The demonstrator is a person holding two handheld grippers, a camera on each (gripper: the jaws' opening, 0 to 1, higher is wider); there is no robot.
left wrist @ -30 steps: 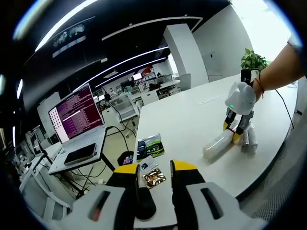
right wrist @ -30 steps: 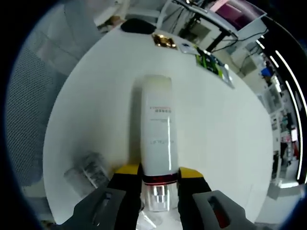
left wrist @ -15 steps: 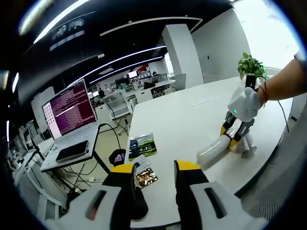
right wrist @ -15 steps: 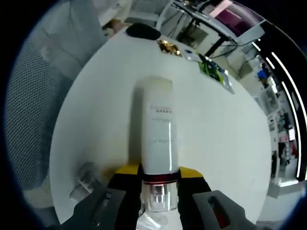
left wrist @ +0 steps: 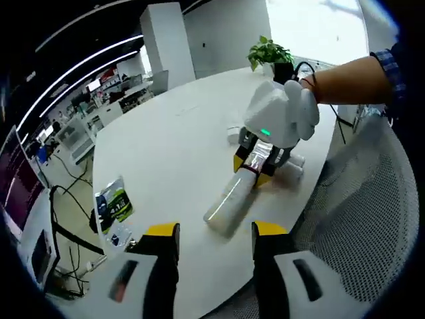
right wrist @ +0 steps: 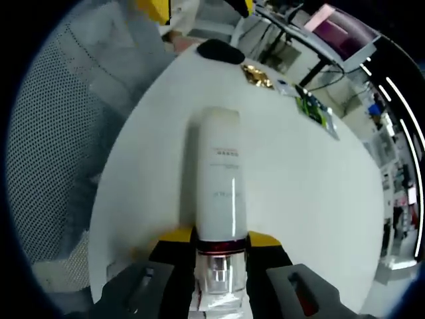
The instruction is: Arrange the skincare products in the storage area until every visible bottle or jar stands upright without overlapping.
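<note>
White round table (left wrist: 166, 153) in an open office | mesh chair (left wrist: 358, 219) at its edge | right gripper (right wrist: 220, 247) clamped on the neck of a white bottle (right wrist: 220, 179) lying on its side near the edge | left gripper (left wrist: 211, 234) released, jaws apart, empty | green packet (left wrist: 113, 203) far side

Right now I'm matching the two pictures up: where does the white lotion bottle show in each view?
Left gripper view: the white lotion bottle lies on the white table at centre, its neck in the right hand-held gripper.
Right gripper view: the bottle runs up the middle from that hand-held gripper.
Shared landmark: the green packet on the table.
</note>
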